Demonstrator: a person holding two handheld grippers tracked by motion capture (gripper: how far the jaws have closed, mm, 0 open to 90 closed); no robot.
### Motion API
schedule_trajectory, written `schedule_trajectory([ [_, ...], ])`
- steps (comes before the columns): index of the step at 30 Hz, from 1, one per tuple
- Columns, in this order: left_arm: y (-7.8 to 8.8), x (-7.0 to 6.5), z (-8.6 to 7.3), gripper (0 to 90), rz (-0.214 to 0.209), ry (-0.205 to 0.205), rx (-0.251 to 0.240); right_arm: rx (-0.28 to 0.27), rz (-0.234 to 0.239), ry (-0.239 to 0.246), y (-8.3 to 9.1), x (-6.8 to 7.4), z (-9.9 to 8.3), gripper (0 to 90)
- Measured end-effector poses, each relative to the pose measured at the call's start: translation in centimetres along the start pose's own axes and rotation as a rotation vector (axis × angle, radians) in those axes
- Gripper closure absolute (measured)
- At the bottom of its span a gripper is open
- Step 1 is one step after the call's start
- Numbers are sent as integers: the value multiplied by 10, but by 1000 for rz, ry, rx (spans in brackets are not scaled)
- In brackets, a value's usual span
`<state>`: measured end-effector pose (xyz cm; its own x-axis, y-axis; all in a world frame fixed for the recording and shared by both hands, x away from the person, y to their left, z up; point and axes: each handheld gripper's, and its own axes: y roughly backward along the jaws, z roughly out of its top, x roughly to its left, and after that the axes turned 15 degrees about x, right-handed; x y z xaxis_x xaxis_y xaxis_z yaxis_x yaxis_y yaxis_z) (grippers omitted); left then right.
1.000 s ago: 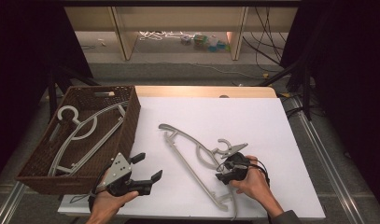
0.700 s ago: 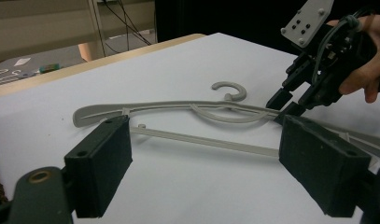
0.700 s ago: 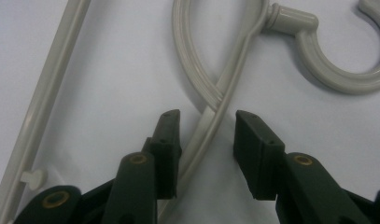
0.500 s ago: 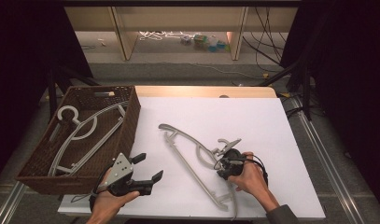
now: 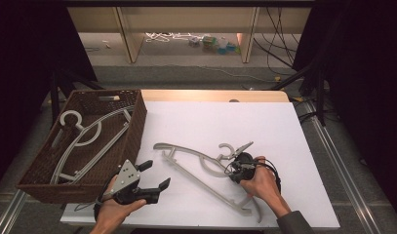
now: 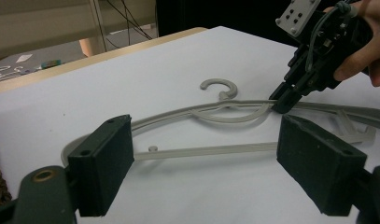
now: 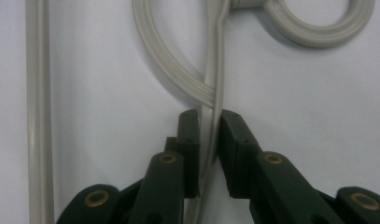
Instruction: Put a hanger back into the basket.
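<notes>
A grey plastic hanger (image 5: 196, 165) lies flat on the white table top (image 5: 264, 131), hook (image 5: 226, 148) pointing away from me. My right gripper (image 5: 233, 173) points down at it beside the neck. Its jaws have just been closing, and now they pinch the hanger's curved upper arm (image 7: 211, 100) between the pads: right gripper (image 7: 210, 122) shut on the hanger. The left gripper view has that same grip at the right gripper (image 6: 283, 103). My left gripper (image 5: 156, 174) hovers near the table's front left, wide open with nothing between its jaws, facing the hanger (image 6: 197, 151).
A brown wicker basket (image 5: 137, 122) stands at the table's left and holds another grey hanger (image 5: 89, 136). Beyond the far table edge are a low shelf (image 5: 186, 29) and loose cables (image 5: 279, 34) on the floor.
The right gripper shifted slightly left onto the hanger near its neck and its jaws closed on the hanger's arm. The left gripper stayed where it was, open.
</notes>
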<state>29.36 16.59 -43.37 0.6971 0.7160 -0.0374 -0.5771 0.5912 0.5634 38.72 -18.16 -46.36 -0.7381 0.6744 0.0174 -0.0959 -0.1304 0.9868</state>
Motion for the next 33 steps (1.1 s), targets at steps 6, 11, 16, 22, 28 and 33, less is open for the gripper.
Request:
schedule_trajectory([
  [6,-1,1,0,188,-6,-6,-3,15,-66,99,2,5,2,820],
  [11,-1,1,0,190,1,-1,2,-10,-139,188,13,9,3,821],
  [16,-1,1,0,190,5,2,8,-31,-166,251,25,12,2,822],
  [22,-2,1,1,193,5,-9,12,-64,-211,339,41,22,3,822],
  [28,-8,-1,10,219,-5,-19,18,-109,-268,424,60,32,0,822],
  [33,-14,-4,22,221,-23,-44,39,-132,-278,454,70,37,-2,822],
])
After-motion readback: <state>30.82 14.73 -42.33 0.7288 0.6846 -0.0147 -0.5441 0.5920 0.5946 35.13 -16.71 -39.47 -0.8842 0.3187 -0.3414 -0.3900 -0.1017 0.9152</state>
